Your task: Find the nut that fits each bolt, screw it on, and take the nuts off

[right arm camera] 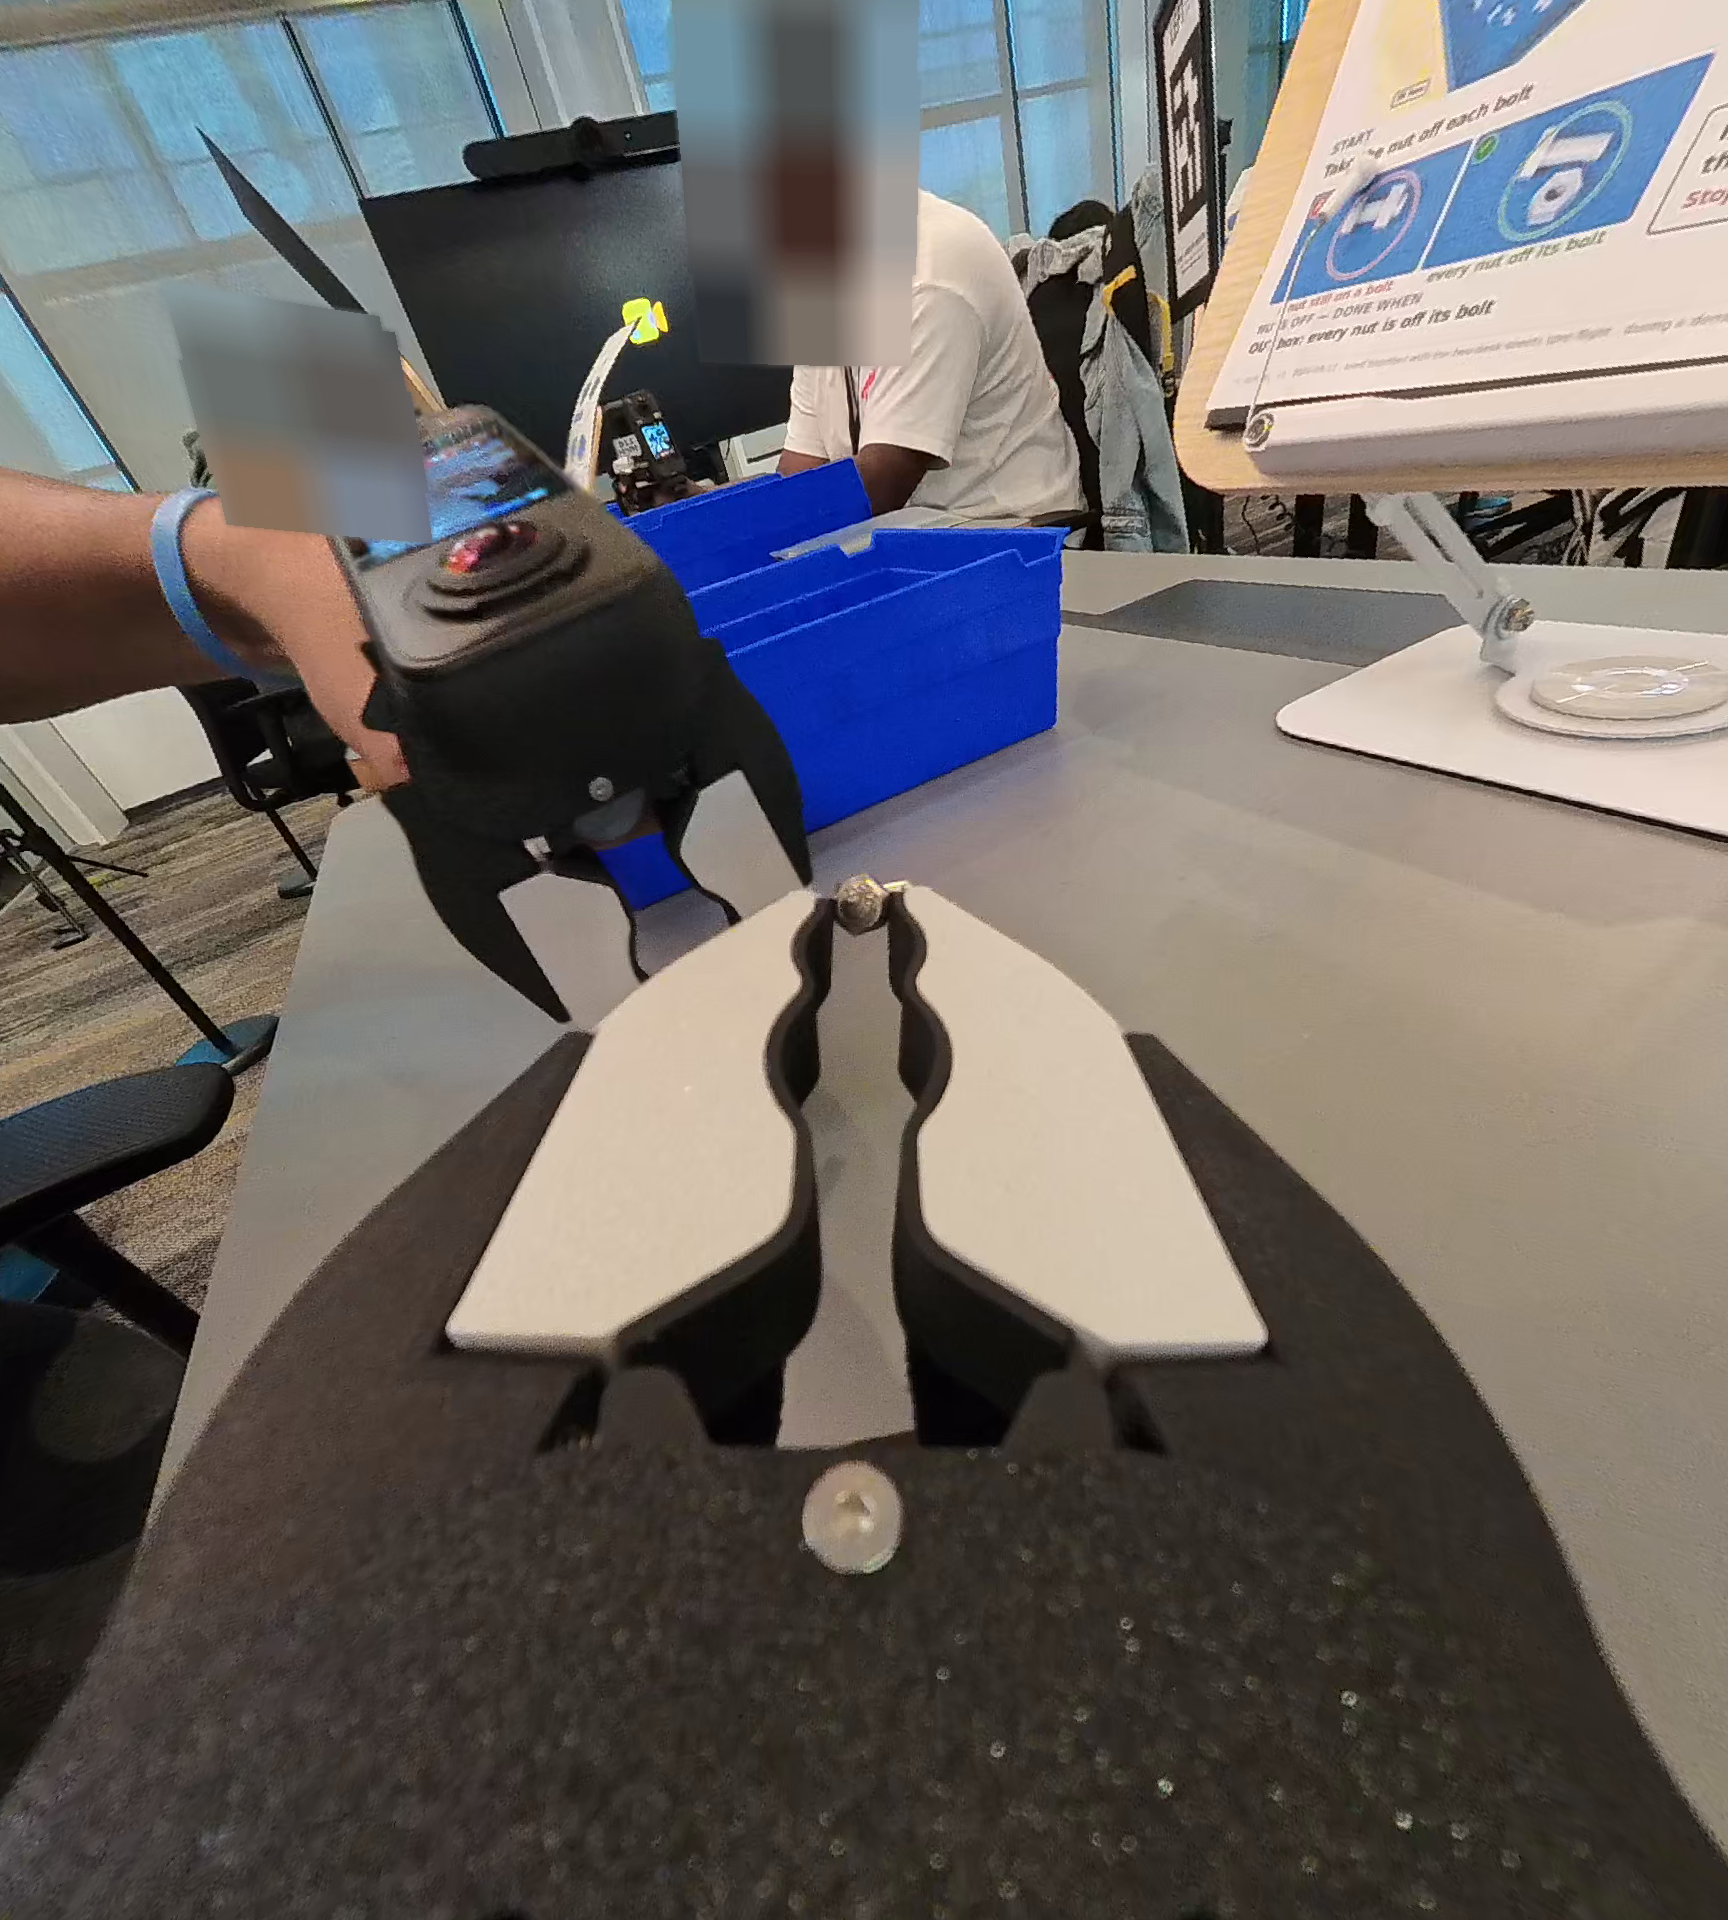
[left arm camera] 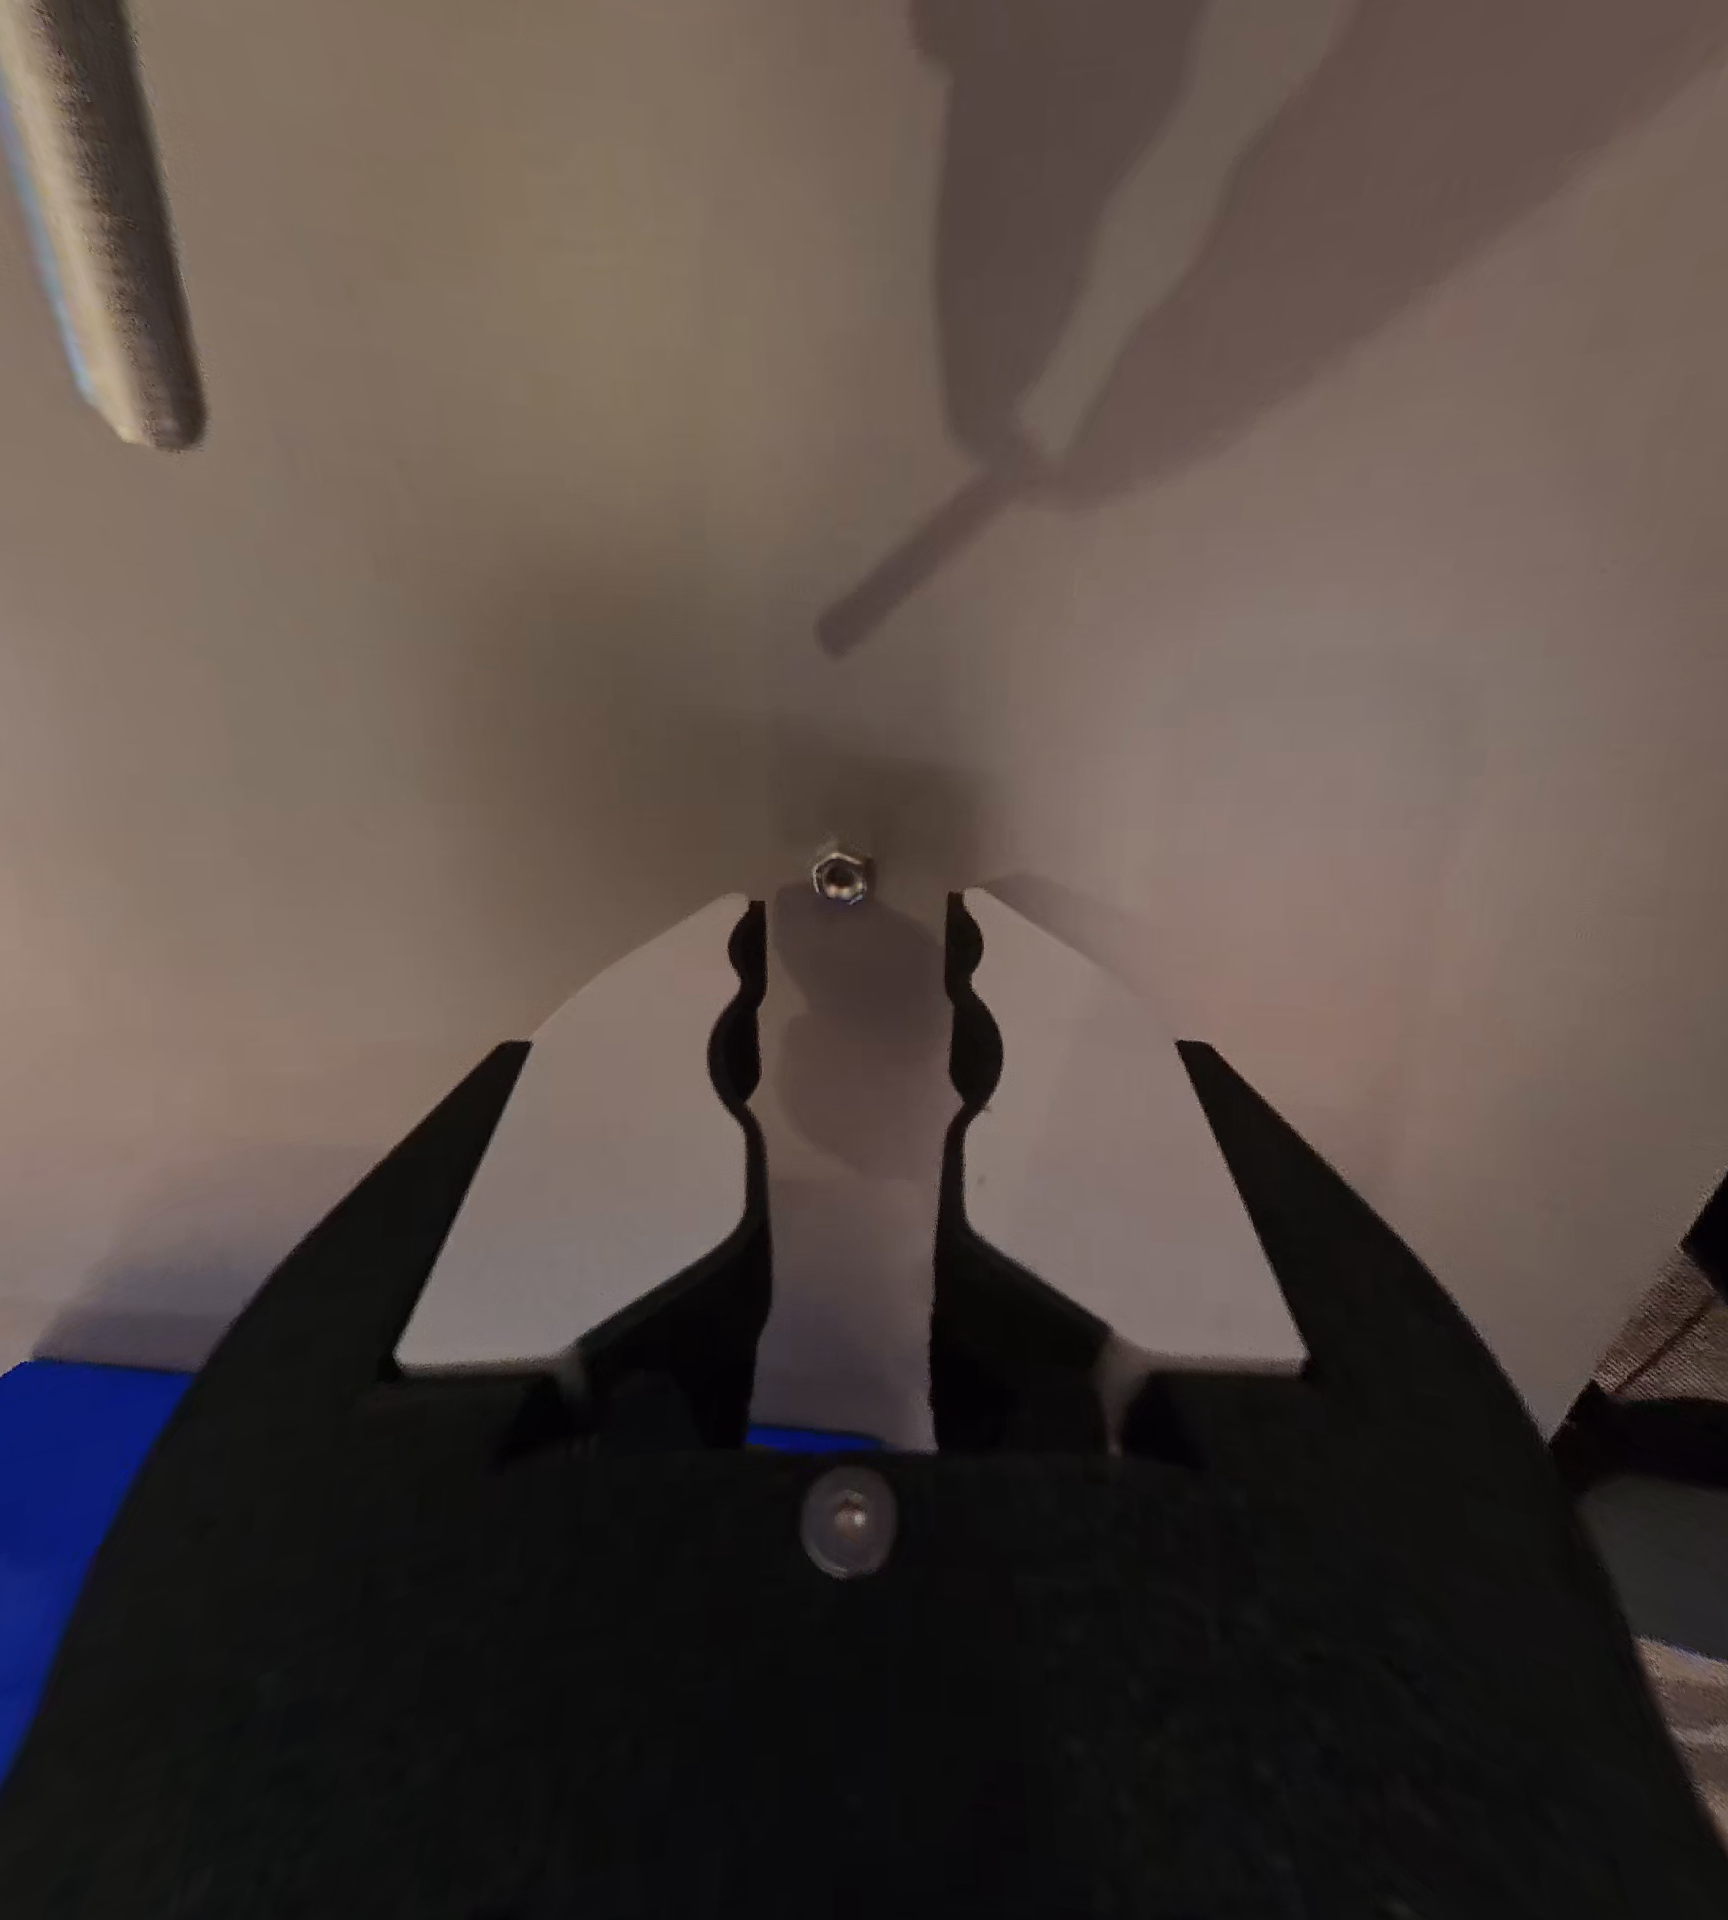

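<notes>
Bolt [right arm camera: 865, 902] head clamped between the tips of the right gripper [right arm camera: 858, 920], held above the grey desk [right arm camera: 1359, 1143]. Left gripper [left arm camera: 855, 904], jaws parted narrowly and holding nothing, points down at a small nut [left arm camera: 842, 879] lying on the desk just beyond its tips. Blue bins [right arm camera: 891, 644] stand farther back.

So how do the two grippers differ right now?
The right gripper is shut on a small bolt at its fingertips; the left gripper is open and empty. The right one is held level above the table; the left points down at the table, a small nut lying just past its tips. Both have the same black body and pale finger plates.
</notes>
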Motion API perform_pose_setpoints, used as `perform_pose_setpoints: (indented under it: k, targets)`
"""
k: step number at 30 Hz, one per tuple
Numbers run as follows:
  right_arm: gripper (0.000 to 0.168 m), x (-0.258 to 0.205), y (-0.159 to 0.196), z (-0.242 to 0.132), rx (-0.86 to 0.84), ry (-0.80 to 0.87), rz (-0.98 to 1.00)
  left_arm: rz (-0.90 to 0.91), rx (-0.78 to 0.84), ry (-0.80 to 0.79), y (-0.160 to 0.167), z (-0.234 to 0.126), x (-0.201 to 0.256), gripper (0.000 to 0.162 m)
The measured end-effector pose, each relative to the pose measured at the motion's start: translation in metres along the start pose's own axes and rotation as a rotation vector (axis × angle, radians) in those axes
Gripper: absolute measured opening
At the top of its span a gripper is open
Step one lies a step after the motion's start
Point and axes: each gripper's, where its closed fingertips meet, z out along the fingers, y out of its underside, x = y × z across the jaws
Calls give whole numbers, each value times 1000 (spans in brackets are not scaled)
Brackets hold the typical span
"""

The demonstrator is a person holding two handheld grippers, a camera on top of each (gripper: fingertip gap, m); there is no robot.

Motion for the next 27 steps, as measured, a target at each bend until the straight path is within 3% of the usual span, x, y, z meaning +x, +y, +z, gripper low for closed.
perform_pose_setpoints:
  k: [12,18,20,27]
  targets:
    - [10,-4,1,2,-5,-23,2,-4,-61,63,0,7,1,31]
    - [10,-4,0,2,-4,-24,2,-26,-47,101,0,10,-2,23]
    - [10,-5,1,2,-7,-25,1,-18,-51,79,1,11,-6,10]
    - [10,-4,1,1,-10,-23,3,-25,-30,52,0,10,-6,10]
